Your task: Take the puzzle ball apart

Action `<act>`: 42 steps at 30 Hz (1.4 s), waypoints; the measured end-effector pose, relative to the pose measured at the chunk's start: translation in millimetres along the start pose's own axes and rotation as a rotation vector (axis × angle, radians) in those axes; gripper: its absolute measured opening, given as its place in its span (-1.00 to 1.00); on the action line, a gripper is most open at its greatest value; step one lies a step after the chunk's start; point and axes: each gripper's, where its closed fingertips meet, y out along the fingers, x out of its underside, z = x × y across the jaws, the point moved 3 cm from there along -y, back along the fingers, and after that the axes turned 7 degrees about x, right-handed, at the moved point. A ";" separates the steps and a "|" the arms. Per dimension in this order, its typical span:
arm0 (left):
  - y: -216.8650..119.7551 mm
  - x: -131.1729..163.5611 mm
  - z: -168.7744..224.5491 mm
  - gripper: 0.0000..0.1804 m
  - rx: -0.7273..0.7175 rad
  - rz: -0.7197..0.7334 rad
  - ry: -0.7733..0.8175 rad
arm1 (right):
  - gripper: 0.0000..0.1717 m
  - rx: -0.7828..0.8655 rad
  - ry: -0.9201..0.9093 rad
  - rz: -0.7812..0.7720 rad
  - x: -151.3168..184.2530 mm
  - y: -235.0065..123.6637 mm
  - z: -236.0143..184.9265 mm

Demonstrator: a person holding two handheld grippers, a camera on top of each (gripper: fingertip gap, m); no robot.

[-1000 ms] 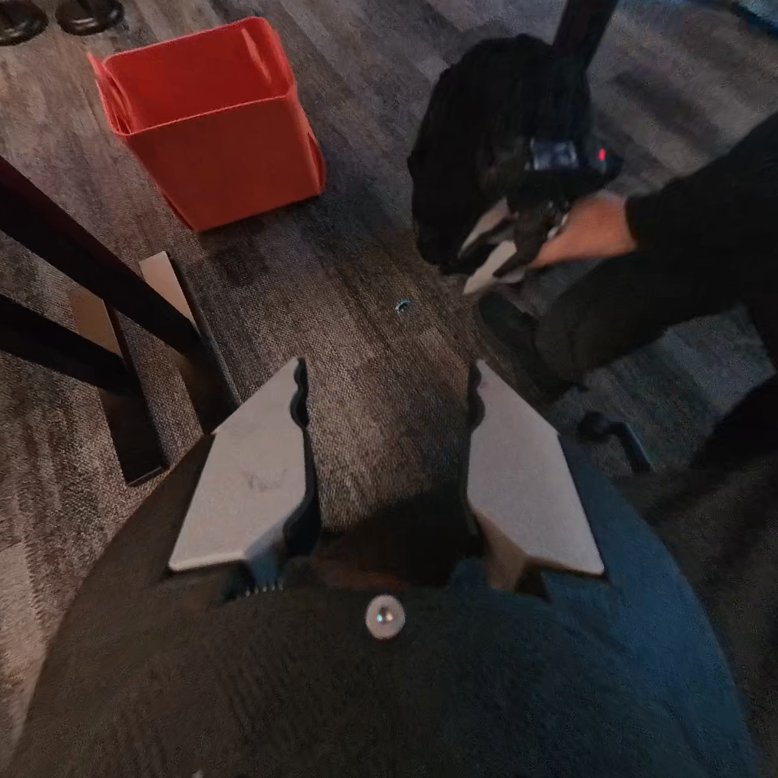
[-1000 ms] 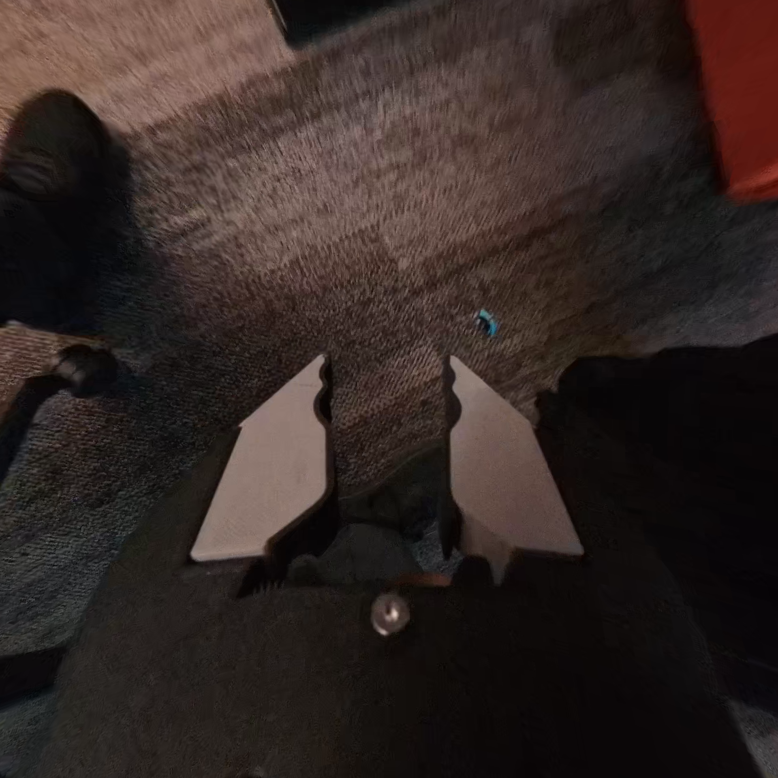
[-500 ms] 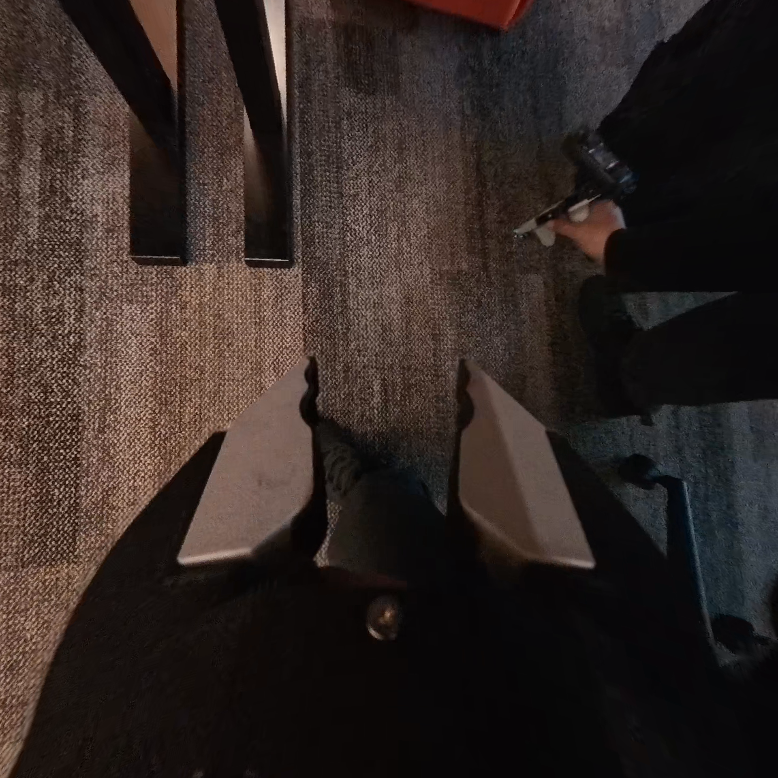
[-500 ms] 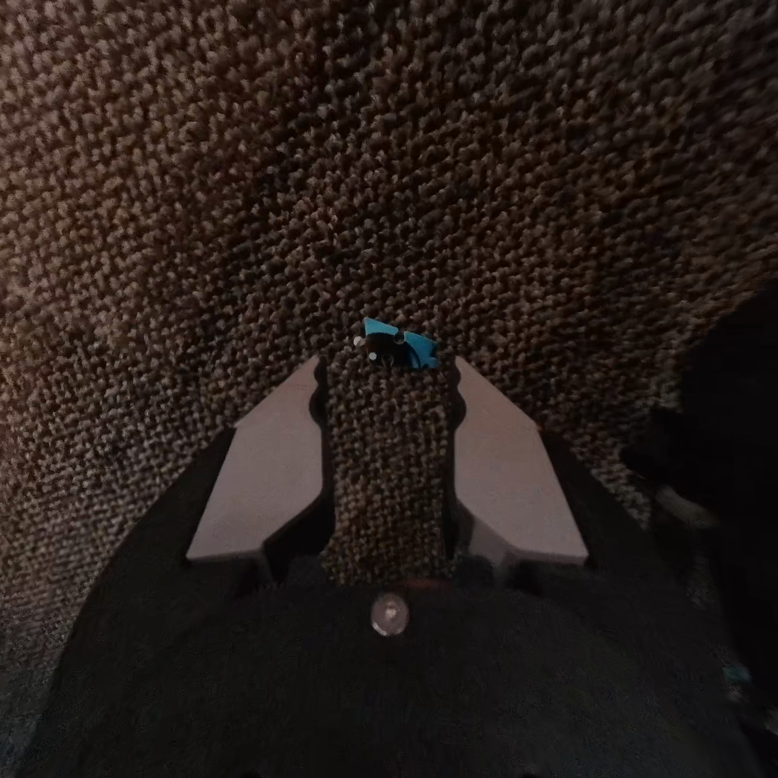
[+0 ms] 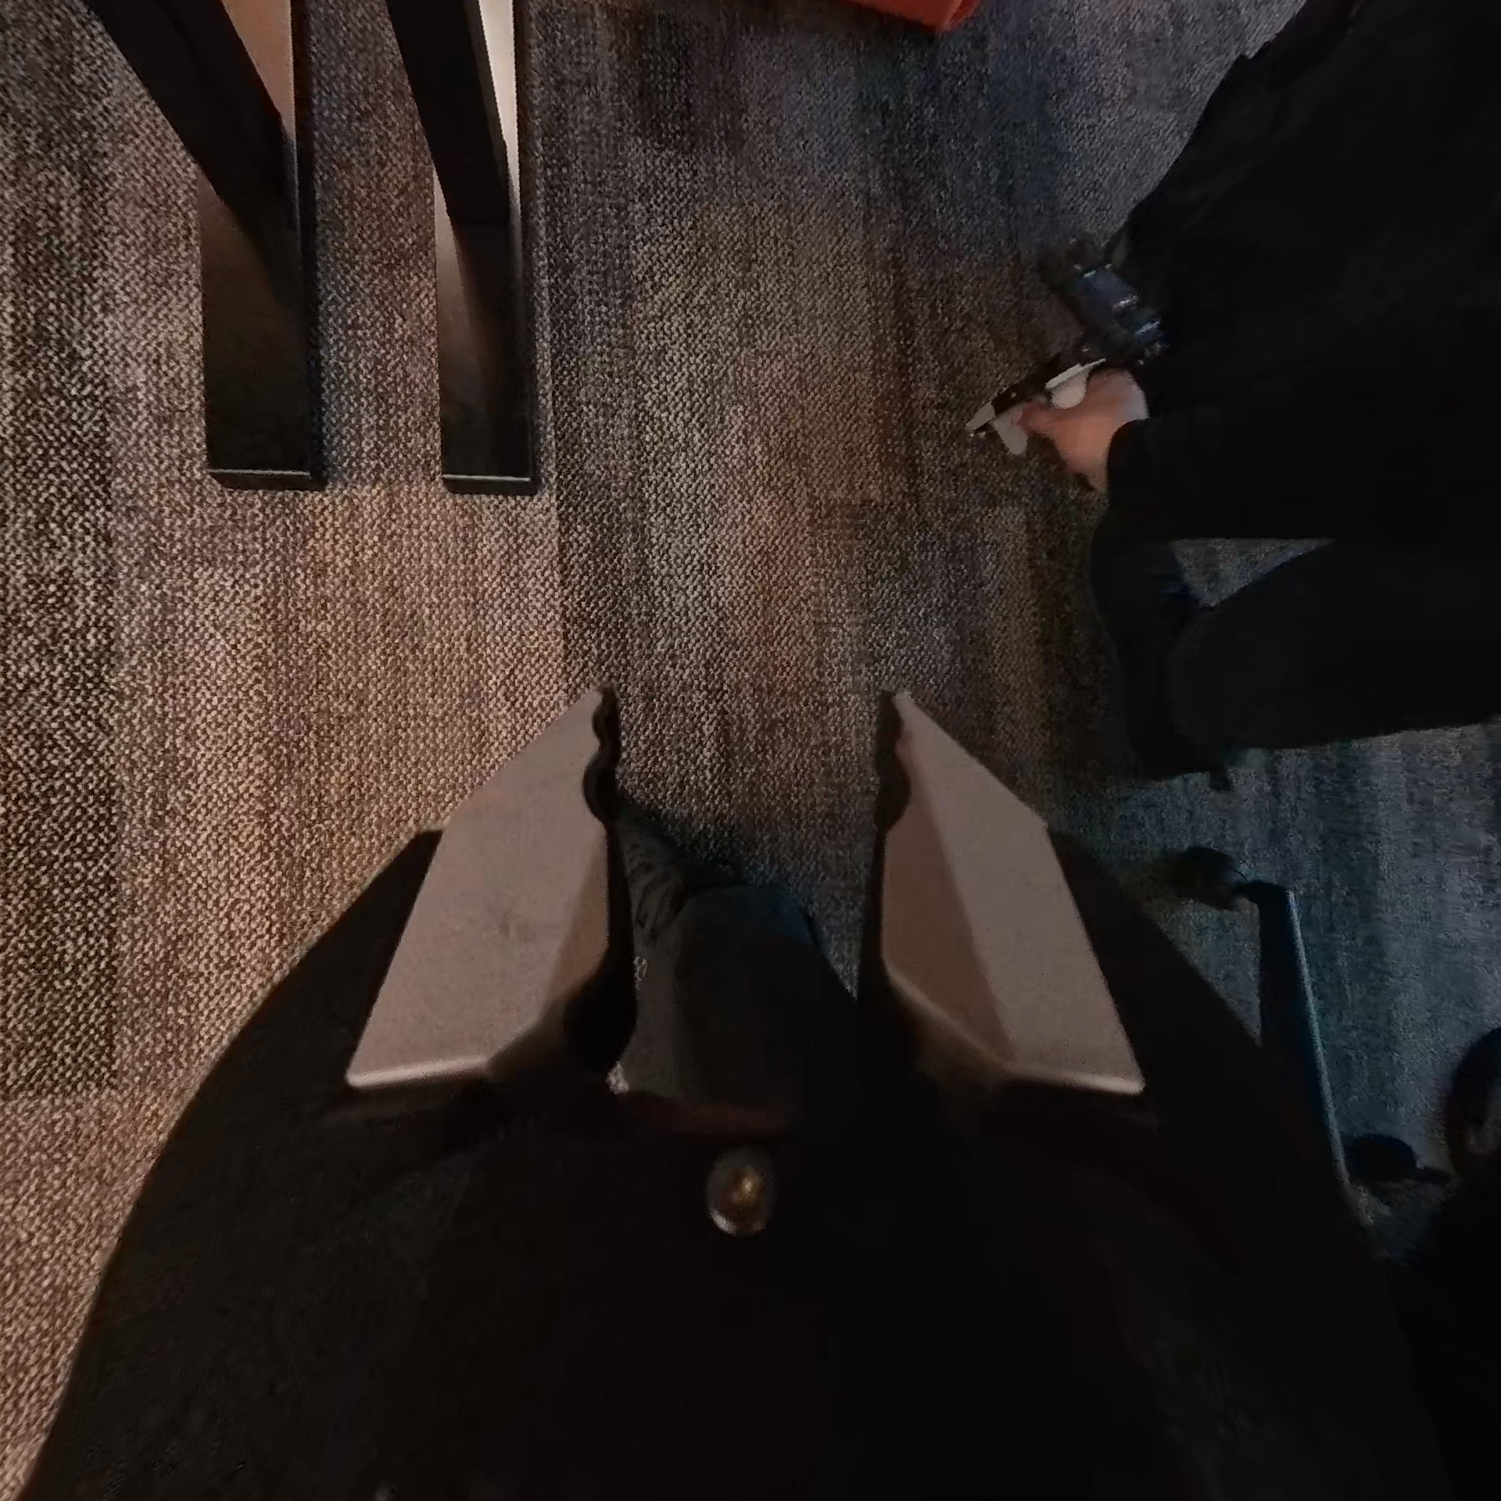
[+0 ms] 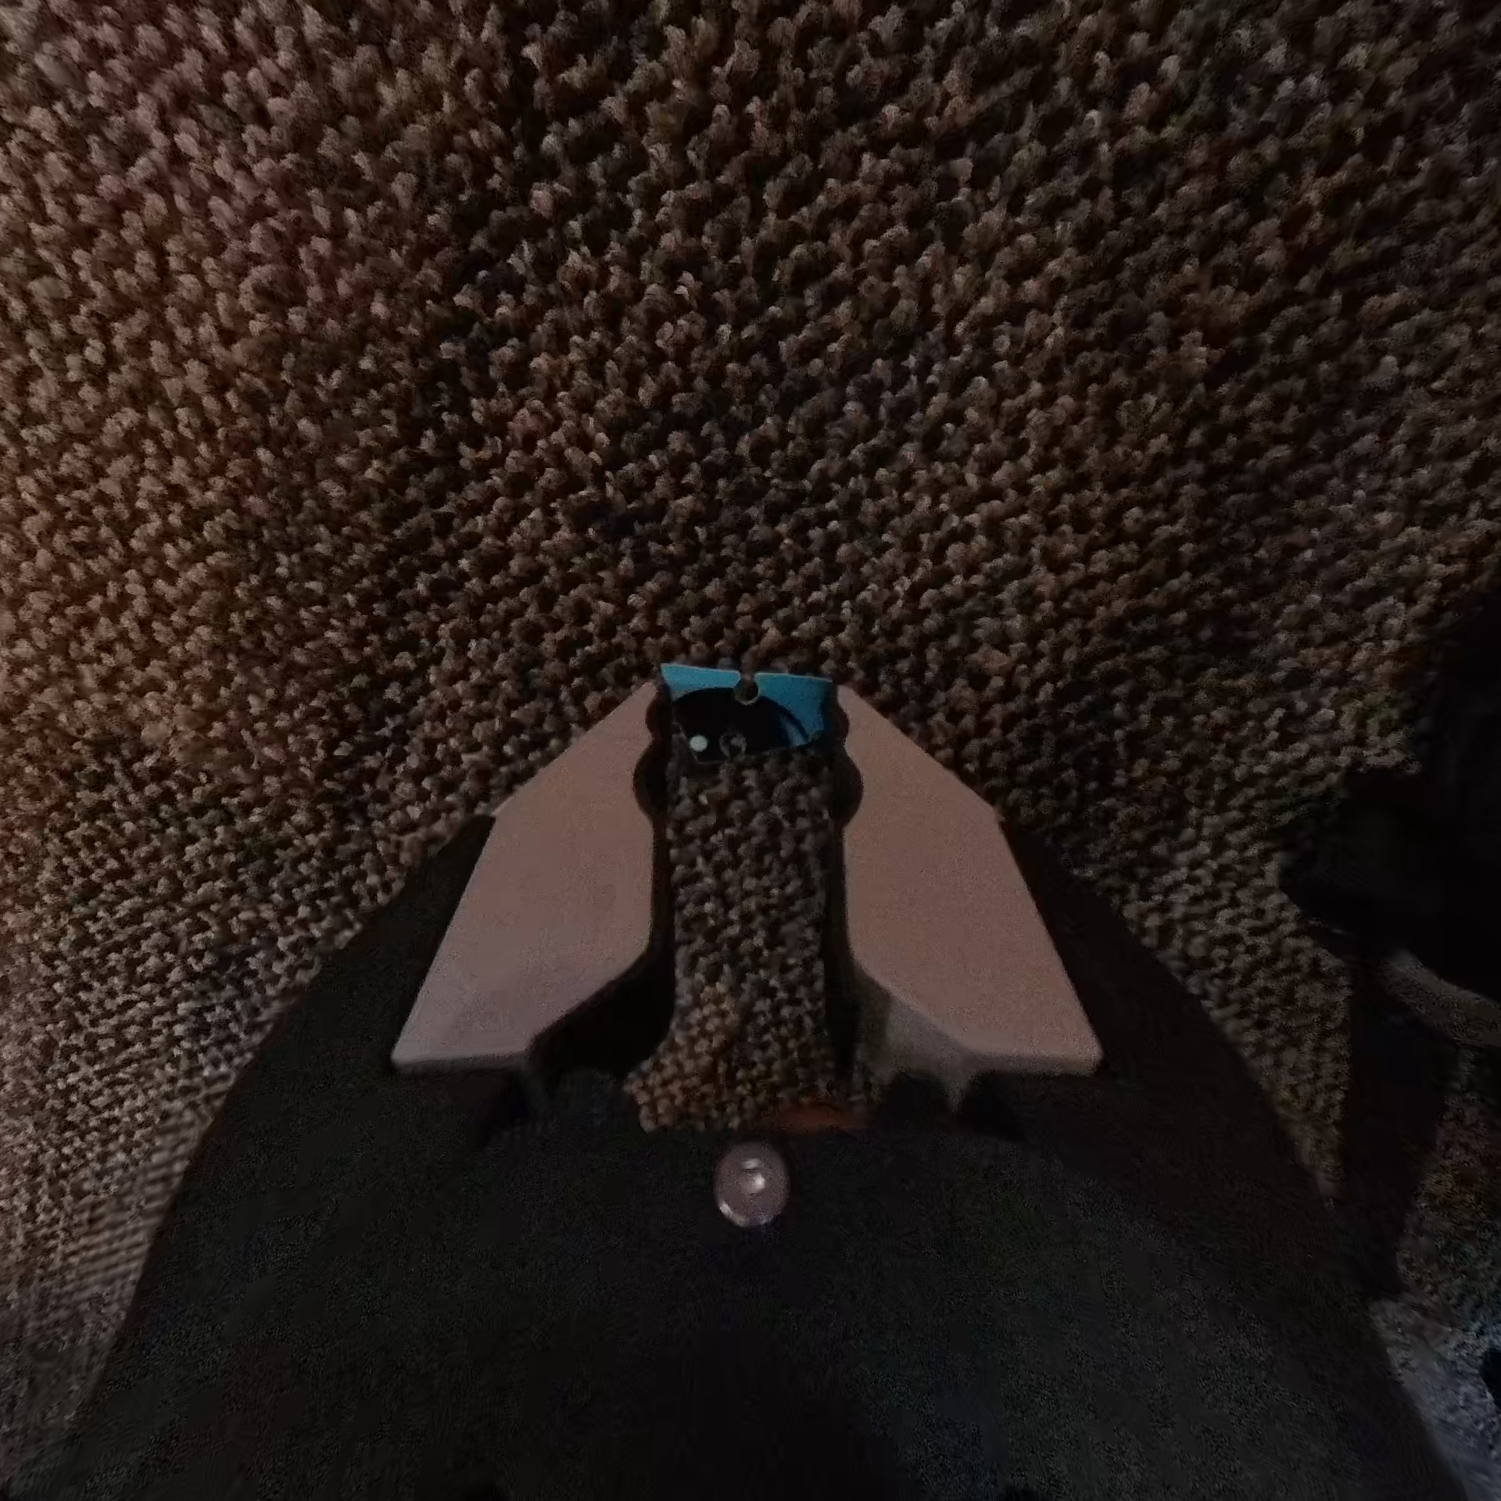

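1 red container (image 5: 901, 10), contents unseen, edged the carpet (image 5: 731, 487); left gripper (image 5: 749, 707) gaped bare; right gripper (image 6: 749, 707) pinched 1 blue-and-black scrap (image 6: 751, 715).

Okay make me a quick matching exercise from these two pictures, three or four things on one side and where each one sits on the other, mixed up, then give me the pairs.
1 small blue piece
2 red bin
3 two black furniture legs
4 left gripper

A top edge of the left wrist view
B open over bare carpet
C between the right gripper fingertips
D upper left, standing on carpet

Pairs: 1-C, 2-A, 3-D, 4-B
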 end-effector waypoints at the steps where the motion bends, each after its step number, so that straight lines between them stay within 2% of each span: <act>1: -0.2 0.9 -0.9 -0.32 -0.003 -0.002 0.003 | -0.60 -0.005 -0.005 0.004 -0.8 -5.3 0.2; 3: 0.8 1.7 -3.4 -0.34 0.001 -0.012 0.009 | -0.60 -0.030 -0.035 0.013 -3.3 -24.0 -4.8; 5: 3.9 4.1 -9.5 -0.34 -0.011 -0.050 0.030 | -0.60 -0.049 -0.148 0.026 -5.3 -56.6 -21.0; 8: 2.7 -5.8 -25.1 -0.37 -0.054 -0.057 0.055 | -0.60 -0.035 -0.427 0.095 -8.9 -137.5 -61.4; 12: 0.7 -34.1 -43.7 -0.42 -0.102 -0.006 0.045 | -0.60 -0.085 -0.652 0.251 -5.0 -285.0 -131.9; 16: -2.5 -50.4 -47.7 -0.37 -0.209 0.048 0.130 | -0.60 -0.259 -0.718 0.419 34.5 -443.1 -195.6; 18: -4.5 -47.8 -47.0 -0.37 -0.301 0.078 0.200 | -0.59 -0.338 -0.716 0.503 61.0 -517.7 -210.0; 19: -7.0 -45.3 -48.9 -0.31 -0.348 0.062 0.202 | -0.59 -0.363 -0.700 0.557 72.1 -554.7 -210.4; 21: -15.4 -51.2 -42.2 -0.29 -0.341 0.130 0.153 | -0.60 -0.428 -0.658 0.656 94.0 -627.9 -201.9; 24: -25.6 -58.5 -35.8 -0.34 -0.383 0.198 0.147 | -0.59 -0.445 -0.558 0.827 112.2 -735.3 -156.2; 26: -28.7 -62.2 -27.0 -0.35 -0.420 0.212 0.189 | -0.60 -0.398 -0.462 0.970 109.8 -808.2 -100.2; 29: -33.7 -65.9 -3.7 -0.38 -0.457 0.225 0.308 | -0.60 -0.198 -0.287 1.139 89.3 -902.7 24.9; 31: -38.1 -64.3 10.0 -0.41 -0.486 0.222 0.367 | -0.60 -0.050 -0.175 1.137 71.5 -938.3 118.7; 33: -41.5 -61.8 22.8 -0.40 -0.463 0.208 0.354 | -0.60 0.057 -0.071 1.077 47.8 -950.0 204.5; 35: -51.7 -67.5 34.0 -0.38 -0.461 0.240 0.317 | -0.60 0.161 -0.006 0.953 17.9 -936.9 277.8; 37: -58.0 -75.5 49.7 -0.39 -0.422 0.270 0.293 | -0.29 0.234 0.053 0.792 -8.1 -907.4 335.6; 39: -61.7 -84.7 62.6 -0.37 -0.416 0.285 0.319 | -0.35 0.196 0.111 0.732 -24.9 -889.4 361.9; 42: -61.1 -102.7 84.4 -0.34 -0.334 0.316 0.343 | -0.31 0.073 0.104 0.858 -46.1 -899.8 347.5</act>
